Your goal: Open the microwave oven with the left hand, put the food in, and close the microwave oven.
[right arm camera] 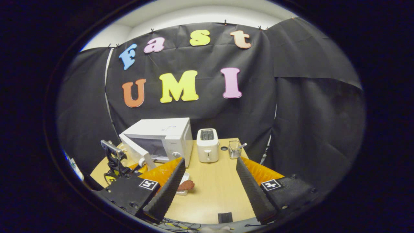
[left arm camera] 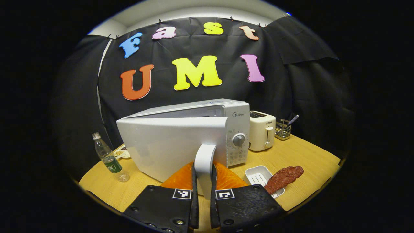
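The white microwave (left arm camera: 226,129) stands on the table with its door (left arm camera: 168,145) swung partly open. My left gripper (left arm camera: 203,171) is shut on the door's upright white handle (left arm camera: 204,155), one finger on each side. A reddish-brown piece of meat (left arm camera: 284,178) lies across a small white tray (left arm camera: 257,176) to the right of the microwave. In the right gripper view, my right gripper (right arm camera: 208,191) hangs open and empty above the table, well back from the microwave (right arm camera: 168,136). The meat (right arm camera: 186,185) lies by its left finger, and the left gripper (right arm camera: 118,161) is at the door (right arm camera: 134,150).
A cream toaster (left arm camera: 262,131) stands right of the microwave, with a wire basket (left arm camera: 283,129) behind it. A plastic bottle (left arm camera: 108,158) and a small dish (left arm camera: 122,152) sit left of the door. The wooden table (left arm camera: 307,155) ends close on the right.
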`<act>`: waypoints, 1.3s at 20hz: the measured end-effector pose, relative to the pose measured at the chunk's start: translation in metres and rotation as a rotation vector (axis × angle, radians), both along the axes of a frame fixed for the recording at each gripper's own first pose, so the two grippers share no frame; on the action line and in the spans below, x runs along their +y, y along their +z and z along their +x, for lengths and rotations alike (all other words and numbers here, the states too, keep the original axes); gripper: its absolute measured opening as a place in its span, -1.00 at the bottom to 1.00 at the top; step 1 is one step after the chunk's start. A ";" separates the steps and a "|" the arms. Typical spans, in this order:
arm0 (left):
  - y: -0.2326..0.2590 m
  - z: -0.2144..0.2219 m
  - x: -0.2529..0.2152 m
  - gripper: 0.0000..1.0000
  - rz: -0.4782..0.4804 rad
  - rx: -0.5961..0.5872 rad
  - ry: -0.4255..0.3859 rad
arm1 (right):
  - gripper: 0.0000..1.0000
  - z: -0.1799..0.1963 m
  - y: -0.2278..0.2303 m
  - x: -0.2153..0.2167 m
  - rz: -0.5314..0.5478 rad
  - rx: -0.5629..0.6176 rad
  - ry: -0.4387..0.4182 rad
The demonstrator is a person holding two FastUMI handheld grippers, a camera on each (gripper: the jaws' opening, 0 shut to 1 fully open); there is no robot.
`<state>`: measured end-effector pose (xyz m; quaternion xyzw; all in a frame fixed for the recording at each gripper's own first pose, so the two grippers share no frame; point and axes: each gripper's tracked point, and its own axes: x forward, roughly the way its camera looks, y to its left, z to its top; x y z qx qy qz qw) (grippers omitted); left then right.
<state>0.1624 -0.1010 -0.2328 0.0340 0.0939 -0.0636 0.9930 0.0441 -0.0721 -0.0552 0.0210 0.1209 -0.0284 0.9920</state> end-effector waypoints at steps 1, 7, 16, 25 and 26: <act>-0.001 -0.007 0.007 -0.74 -0.010 0.011 0.003 | 0.92 0.002 0.000 0.009 0.005 0.000 0.020; 0.000 -0.035 0.046 -0.44 0.045 0.020 0.145 | 1.00 -0.004 0.005 0.046 -0.048 -0.010 0.118; -0.001 -0.050 0.073 0.91 0.035 0.037 0.218 | 1.00 -0.024 -0.004 0.047 -0.033 -0.003 0.134; 0.004 -0.107 0.134 0.90 0.096 0.038 0.256 | 0.90 -0.037 -0.027 0.076 0.018 0.020 0.175; 0.004 -0.114 0.145 0.90 0.095 0.040 0.269 | 0.90 -0.038 -0.028 0.081 0.020 0.020 0.180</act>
